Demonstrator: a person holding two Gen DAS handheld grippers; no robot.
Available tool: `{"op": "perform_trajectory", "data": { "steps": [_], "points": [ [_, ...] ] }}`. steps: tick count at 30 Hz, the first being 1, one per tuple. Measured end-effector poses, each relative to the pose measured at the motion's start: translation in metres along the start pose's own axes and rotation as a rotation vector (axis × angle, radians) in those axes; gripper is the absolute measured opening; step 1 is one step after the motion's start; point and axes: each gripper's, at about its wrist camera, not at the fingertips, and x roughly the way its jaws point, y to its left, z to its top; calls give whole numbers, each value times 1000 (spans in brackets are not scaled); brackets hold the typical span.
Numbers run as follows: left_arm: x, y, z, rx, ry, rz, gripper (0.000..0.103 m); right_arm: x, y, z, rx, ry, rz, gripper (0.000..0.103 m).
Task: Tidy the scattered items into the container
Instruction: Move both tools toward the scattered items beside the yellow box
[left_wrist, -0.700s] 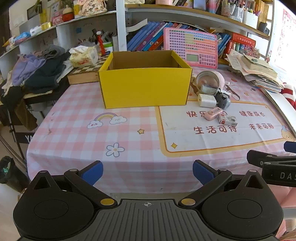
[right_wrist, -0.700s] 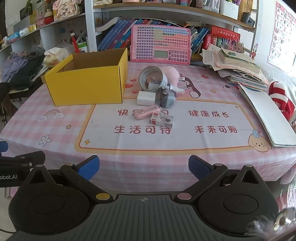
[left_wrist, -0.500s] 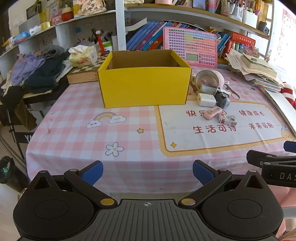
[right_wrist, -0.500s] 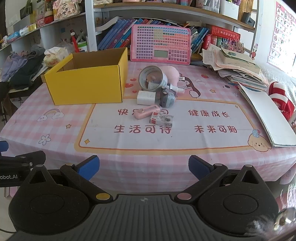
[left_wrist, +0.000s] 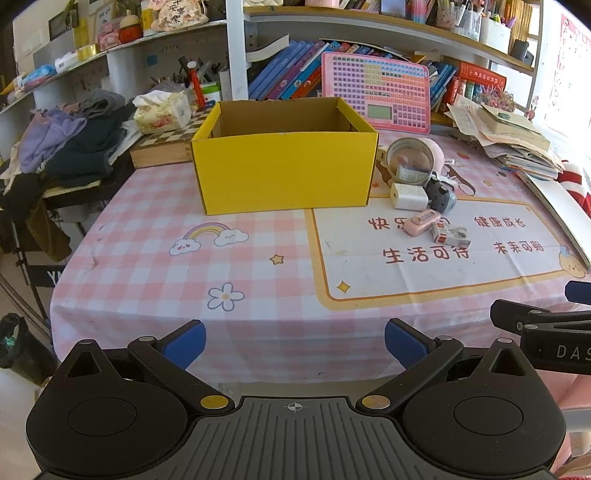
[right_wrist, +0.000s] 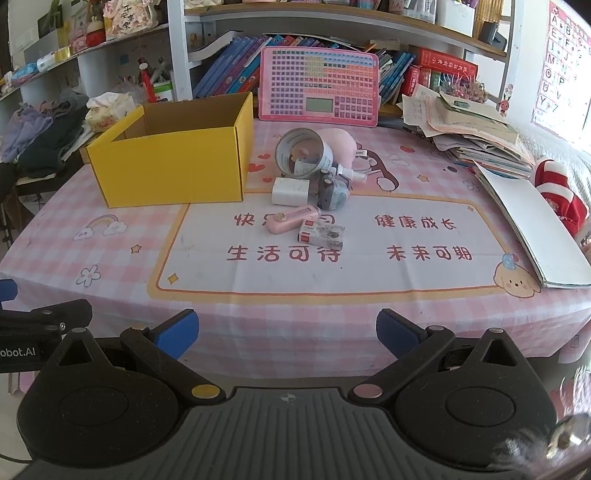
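An open yellow cardboard box (left_wrist: 284, 173) (right_wrist: 173, 162) stands at the back of the table. To its right lies a cluster: a tape roll (right_wrist: 304, 153), a pink plush (right_wrist: 338, 142), a white charger (right_wrist: 291, 191), a grey toy camera (right_wrist: 332, 192), a pink flat device (right_wrist: 293, 218) and a small printed box (right_wrist: 322, 233). The cluster also shows in the left wrist view, around the charger (left_wrist: 408, 195). My left gripper (left_wrist: 294, 341) and my right gripper (right_wrist: 287, 332) are both open and empty, held off the table's front edge.
A pink checked tablecloth (right_wrist: 295, 280) covers the table. A pink keyboard toy (right_wrist: 319, 88) leans on the bookshelf behind. Stacked papers (right_wrist: 476, 133) and a white board (right_wrist: 532, 221) lie at right. A clothes pile (left_wrist: 66, 144) and a chessboard box (left_wrist: 162, 147) sit at left.
The left wrist view has shifted very slightly. Nothing on the table has moved and both grippers stay open.
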Motion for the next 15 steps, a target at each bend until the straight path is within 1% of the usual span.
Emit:
{"op": "perform_trajectory", "data": {
  "steps": [15],
  "points": [
    [1, 0, -1, 0, 7, 0, 103, 2, 0, -1, 0, 11, -9, 103]
  ]
}}
